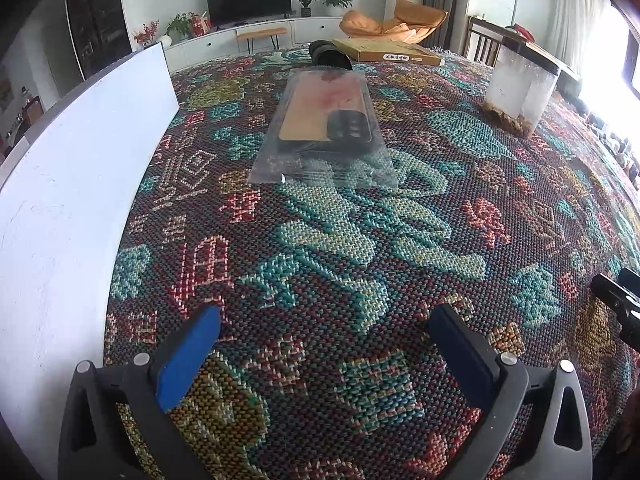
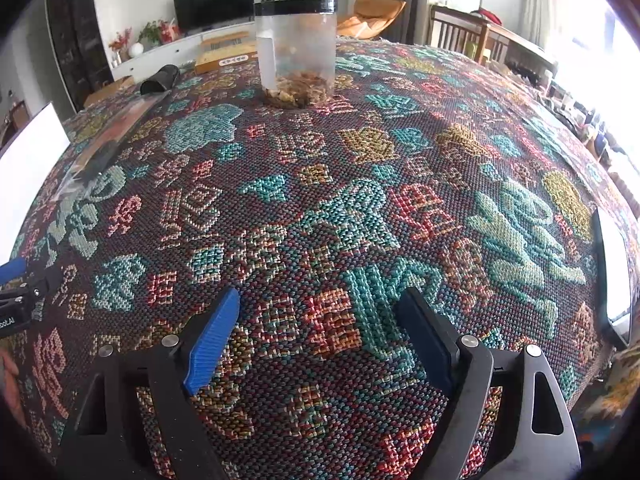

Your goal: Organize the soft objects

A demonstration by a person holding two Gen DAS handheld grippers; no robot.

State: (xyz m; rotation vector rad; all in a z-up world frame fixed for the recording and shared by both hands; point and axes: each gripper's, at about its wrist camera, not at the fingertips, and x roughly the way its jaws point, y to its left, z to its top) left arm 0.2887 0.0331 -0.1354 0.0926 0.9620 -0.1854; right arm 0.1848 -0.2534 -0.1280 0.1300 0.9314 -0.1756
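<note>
A phone case sealed in a clear plastic bag (image 1: 324, 128) lies flat on the patterned woven cloth (image 1: 320, 264), ahead of my left gripper (image 1: 326, 320). The left gripper is open and empty, well short of the bag. The bag shows edge-on at the far left of the right wrist view (image 2: 108, 140). My right gripper (image 2: 316, 304) is open and empty over bare cloth (image 2: 320, 208). A clear jar with a black lid (image 2: 296, 48) stands far ahead of it, with dried bits at its bottom; it also shows in the left wrist view (image 1: 520, 88).
A white board (image 1: 68, 184) stands along the left side. A black rolled object (image 1: 328, 54) and a flat cardboard box (image 1: 388, 52) lie at the far edge. A white tablet-like slab (image 2: 616, 272) sits at the right edge. The right gripper's tip (image 1: 620, 300) shows at right.
</note>
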